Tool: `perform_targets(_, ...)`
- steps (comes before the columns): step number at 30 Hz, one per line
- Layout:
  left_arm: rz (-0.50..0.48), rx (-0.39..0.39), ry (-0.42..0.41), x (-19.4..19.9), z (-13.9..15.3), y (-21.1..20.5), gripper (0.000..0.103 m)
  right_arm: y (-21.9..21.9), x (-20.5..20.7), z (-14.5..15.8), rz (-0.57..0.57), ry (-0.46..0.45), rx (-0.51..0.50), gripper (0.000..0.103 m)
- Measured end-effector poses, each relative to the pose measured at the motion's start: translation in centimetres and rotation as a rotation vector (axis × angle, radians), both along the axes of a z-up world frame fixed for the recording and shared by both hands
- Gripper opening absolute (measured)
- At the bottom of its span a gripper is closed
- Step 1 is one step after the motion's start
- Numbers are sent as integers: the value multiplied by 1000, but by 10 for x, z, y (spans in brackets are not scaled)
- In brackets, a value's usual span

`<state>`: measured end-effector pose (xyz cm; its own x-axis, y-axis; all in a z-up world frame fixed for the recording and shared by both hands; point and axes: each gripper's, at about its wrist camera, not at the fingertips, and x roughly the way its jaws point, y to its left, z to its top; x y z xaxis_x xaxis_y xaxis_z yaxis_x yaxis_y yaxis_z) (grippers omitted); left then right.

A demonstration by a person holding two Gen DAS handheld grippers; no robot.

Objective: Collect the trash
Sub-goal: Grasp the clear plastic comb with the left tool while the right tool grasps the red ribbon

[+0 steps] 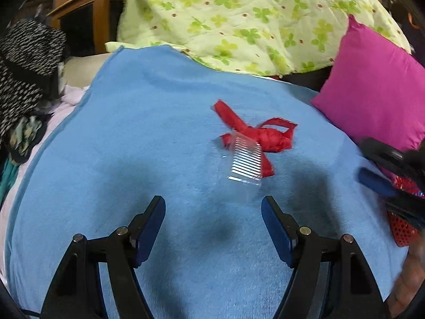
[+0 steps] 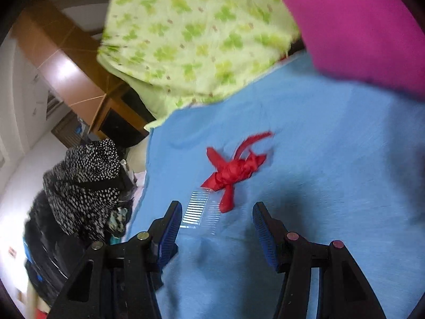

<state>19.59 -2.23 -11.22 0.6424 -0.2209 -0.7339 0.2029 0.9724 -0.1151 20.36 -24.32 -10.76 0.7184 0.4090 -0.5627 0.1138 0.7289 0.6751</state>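
I hold my left gripper (image 1: 213, 210) low over the blue towel (image 1: 132, 133), jaws apart and empty, lined up short of the trash so it can slide in. The clear ribbed wrapper (image 1: 245, 163) lies ahead, overlapping the knotted red bag (image 1: 261, 135) mid-towel. My right gripper (image 2: 217, 215), also spread and empty, points at the same pile, wrapper just off its left finger.

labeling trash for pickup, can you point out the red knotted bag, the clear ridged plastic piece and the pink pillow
red knotted bag (image 1: 268, 137): left wrist view, on the knotted middle.
clear ridged plastic piece (image 1: 245, 159): left wrist view, on its ridged face.
pink pillow (image 1: 372, 85): left wrist view, on the middle of its front.
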Motion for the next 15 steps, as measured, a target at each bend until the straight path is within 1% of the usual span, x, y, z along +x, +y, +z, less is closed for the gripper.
perform_targets(2,-25,-18,6,7,-1,-2,75,-4,23,-16,-6,51,84,60)
perform_targets(5,-65,-51,20,17,-5,-4,75,-4,59,-36,-18,115,162,60)
perform_targets(8,-90,-83,40,26,-10,-6,75,-7,85,-54,-52,181,201,60)
perform_targets(11,-122,-114,67,33,-17,-10,75,-11,106,-72,-81,235,239,66)
perform_targets(13,-130,-113,67,36,-18,-13,75,-14,116,-82,-99,260,265,67)
perform_targets(15,-128,-97,59,41,-21,-15,75,-13,125,-84,-111,261,255,67)
